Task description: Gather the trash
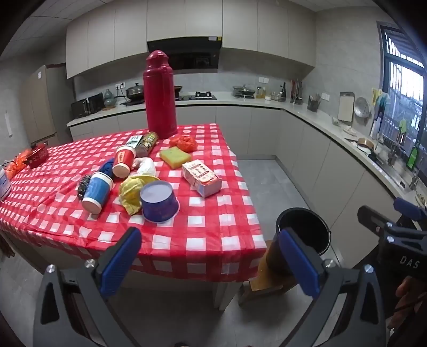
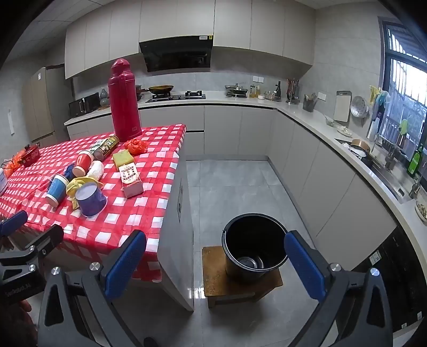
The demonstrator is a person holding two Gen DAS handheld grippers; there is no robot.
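Daylight enters through the window (image 1: 404,88) at the right, which is blown out to near white. The room otherwise is evenly, rather dimly lit, with soft shadows. The floor (image 2: 229,181) shows a pale sheen. Fisheye distortion bends the cabinets (image 2: 176,24), and black vignetting fills the corners. Focus is sharp throughout.

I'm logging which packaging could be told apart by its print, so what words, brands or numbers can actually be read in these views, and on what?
"DAS": white letters on the black body of the right claw, seen from the left wrist view.
Faint lettering on the left claw's body: too blurred to read.
Pink carton: printed label, too small to read.
Red cup, blue cup, brown can: print unreadable.
Black bucket: no text visible.
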